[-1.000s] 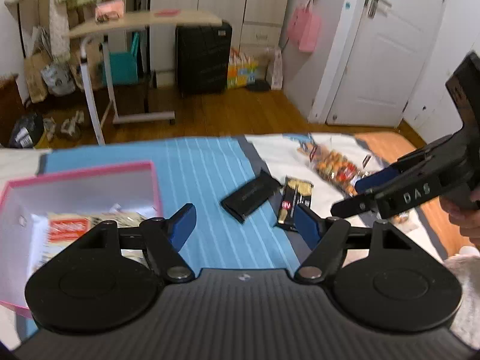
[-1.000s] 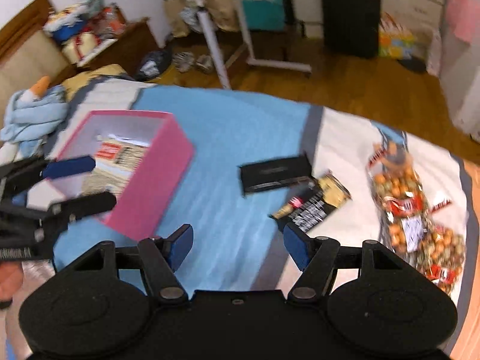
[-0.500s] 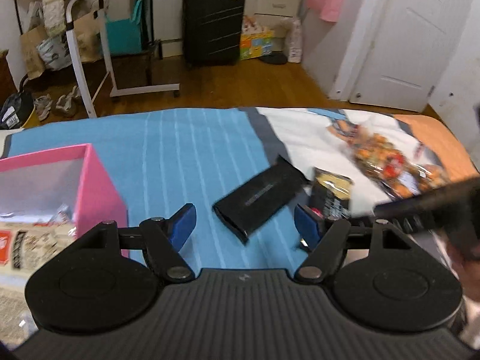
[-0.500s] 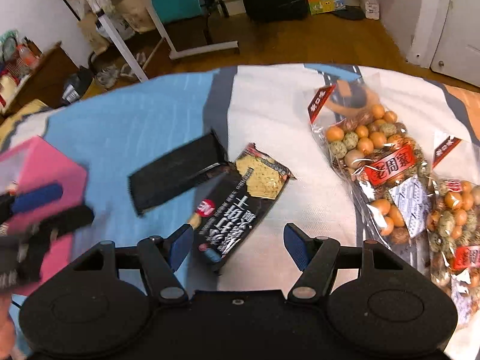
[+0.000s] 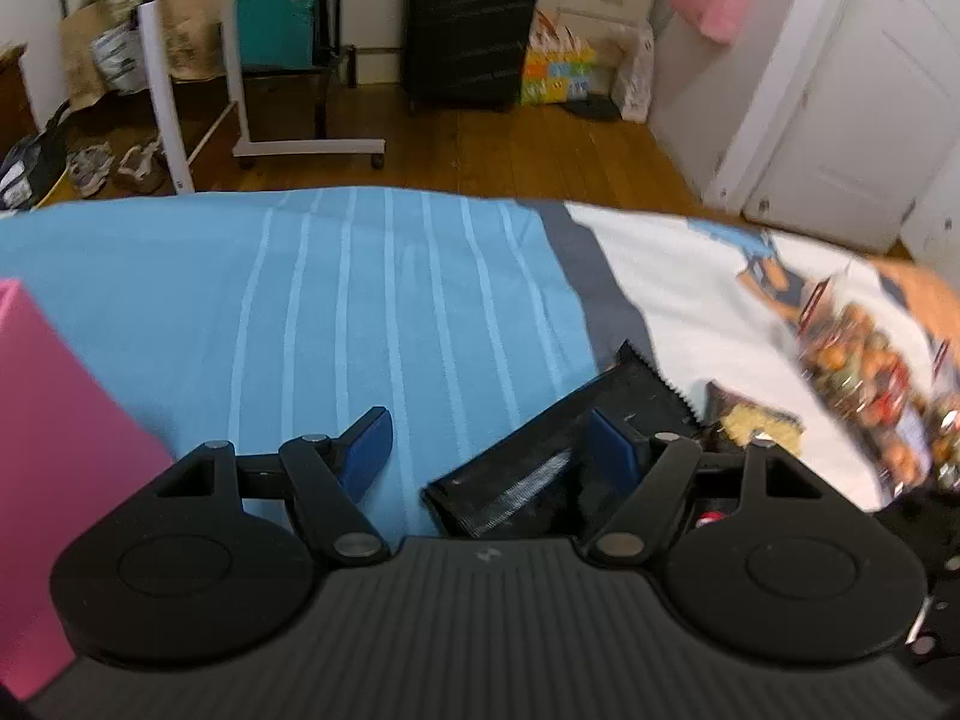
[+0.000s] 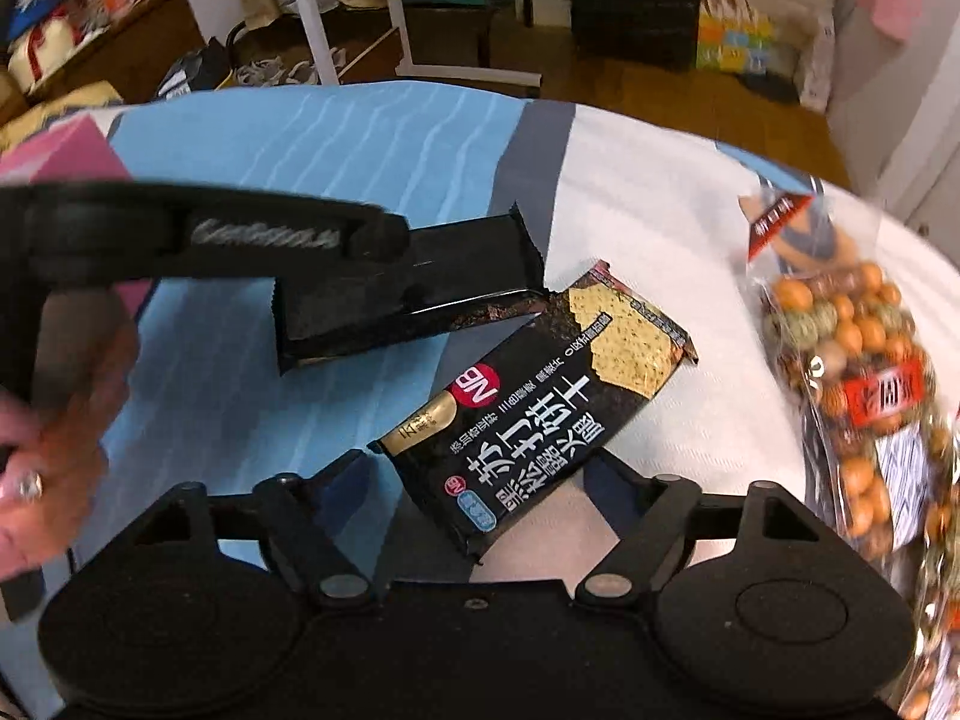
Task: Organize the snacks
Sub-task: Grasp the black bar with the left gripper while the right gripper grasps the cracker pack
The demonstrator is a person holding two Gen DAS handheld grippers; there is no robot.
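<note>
Snacks lie on the bed, and to pick one up well each gripper should go low and straight so the pack sits right between its jaws before they squeeze. The left gripper (image 5: 489, 450) is wide open over the plain black pack (image 5: 540, 462), holding nothing. The right gripper (image 6: 474, 489) is wide open around the cracker pack (image 6: 534, 414), beside the nut bag (image 6: 852, 372) and far from the pink box (image 5: 54, 456).

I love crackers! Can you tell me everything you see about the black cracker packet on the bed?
The cracker packet is a flat, shiny black wrapper with white Chinese writing, a red round logo, a gold patch and a picture of a yellow cracker. It looks sealed, with crimped ends. It lies slanted on the bedspread, its near end between the open right gripper. Its far corner meets a plain black packet.
</note>
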